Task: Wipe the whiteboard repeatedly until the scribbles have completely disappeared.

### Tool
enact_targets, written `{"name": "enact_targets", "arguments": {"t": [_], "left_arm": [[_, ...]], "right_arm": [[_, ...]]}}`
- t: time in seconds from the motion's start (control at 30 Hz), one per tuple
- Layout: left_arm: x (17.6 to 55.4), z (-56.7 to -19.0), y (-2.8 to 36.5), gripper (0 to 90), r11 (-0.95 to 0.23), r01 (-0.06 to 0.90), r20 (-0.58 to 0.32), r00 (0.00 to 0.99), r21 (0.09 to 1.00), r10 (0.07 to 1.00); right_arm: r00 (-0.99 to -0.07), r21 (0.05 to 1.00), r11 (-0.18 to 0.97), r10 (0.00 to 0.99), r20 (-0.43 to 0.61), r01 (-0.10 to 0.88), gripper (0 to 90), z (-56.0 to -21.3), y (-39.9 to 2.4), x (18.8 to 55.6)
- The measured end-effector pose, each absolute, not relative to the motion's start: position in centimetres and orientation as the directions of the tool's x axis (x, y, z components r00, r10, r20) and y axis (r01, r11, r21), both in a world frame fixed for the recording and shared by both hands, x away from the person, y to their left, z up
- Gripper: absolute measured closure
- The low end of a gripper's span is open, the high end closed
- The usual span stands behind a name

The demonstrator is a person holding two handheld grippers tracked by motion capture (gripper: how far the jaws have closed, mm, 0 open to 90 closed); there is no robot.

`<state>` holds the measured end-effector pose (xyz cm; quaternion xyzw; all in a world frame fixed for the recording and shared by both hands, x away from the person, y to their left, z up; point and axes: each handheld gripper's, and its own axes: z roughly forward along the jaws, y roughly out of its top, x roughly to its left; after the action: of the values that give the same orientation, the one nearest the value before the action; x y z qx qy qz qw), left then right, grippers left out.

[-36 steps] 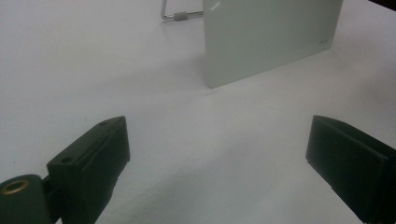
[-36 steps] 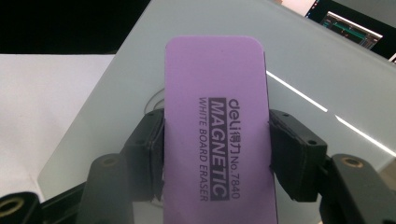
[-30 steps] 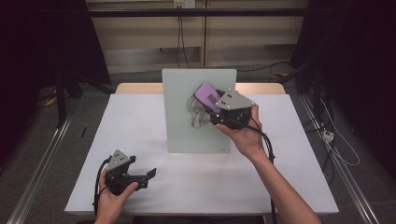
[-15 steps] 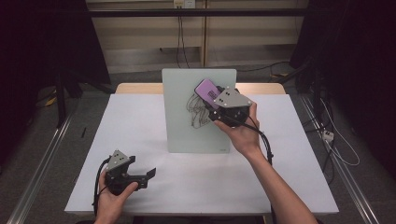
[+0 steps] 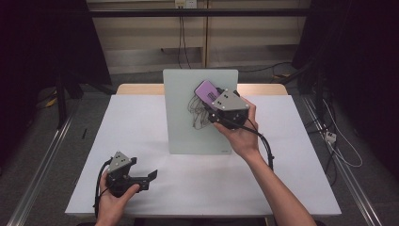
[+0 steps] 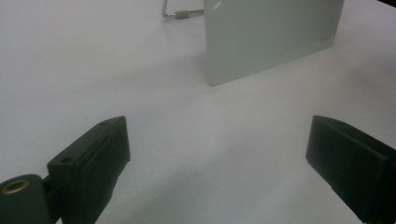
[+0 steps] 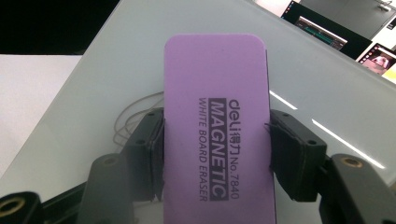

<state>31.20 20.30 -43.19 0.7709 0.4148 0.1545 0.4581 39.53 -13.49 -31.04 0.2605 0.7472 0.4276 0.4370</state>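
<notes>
I see the purple whiteboard eraser [image 7: 217,126] clamped between my right gripper's [image 5: 217,105] jaws, pressed to the upright whiteboard [image 5: 181,127] at the scribbles' [image 5: 197,110] 1 o'clock edge. Judging by this, I'm mid-wipe; next I'd sweep toward 7 o'clock. My left gripper [image 5: 146,178] rests on the tabletop [image 5: 141,122], jaws wide apart, empty.

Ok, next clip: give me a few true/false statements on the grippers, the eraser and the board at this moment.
1. The right gripper clamps a purple eraser. True.
2. The left gripper holds a marker. False: its jaws stand wide apart with nothing between them.
3. The whiteboard lies flat on the table. False: it stands upright.
4. Dark scribbles mark the board near the eraser. True.
5. The eraser is printed "MAGNETIC". True.
</notes>
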Motion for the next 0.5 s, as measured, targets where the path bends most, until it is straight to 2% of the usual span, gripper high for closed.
{"name": "enact_targets", "arguments": {"t": [0.5], "left_arm": [[31.23, -43.23, 20.26, 6.3, -0.238, 0.500, -0.141, 0.607, 0.833, 0.782]], "right_arm": [[-0.496, 0.861, 0.508, 0.753, -0.432, 0.023, 41.3, -31.59, -12.82, 39.41]]}}
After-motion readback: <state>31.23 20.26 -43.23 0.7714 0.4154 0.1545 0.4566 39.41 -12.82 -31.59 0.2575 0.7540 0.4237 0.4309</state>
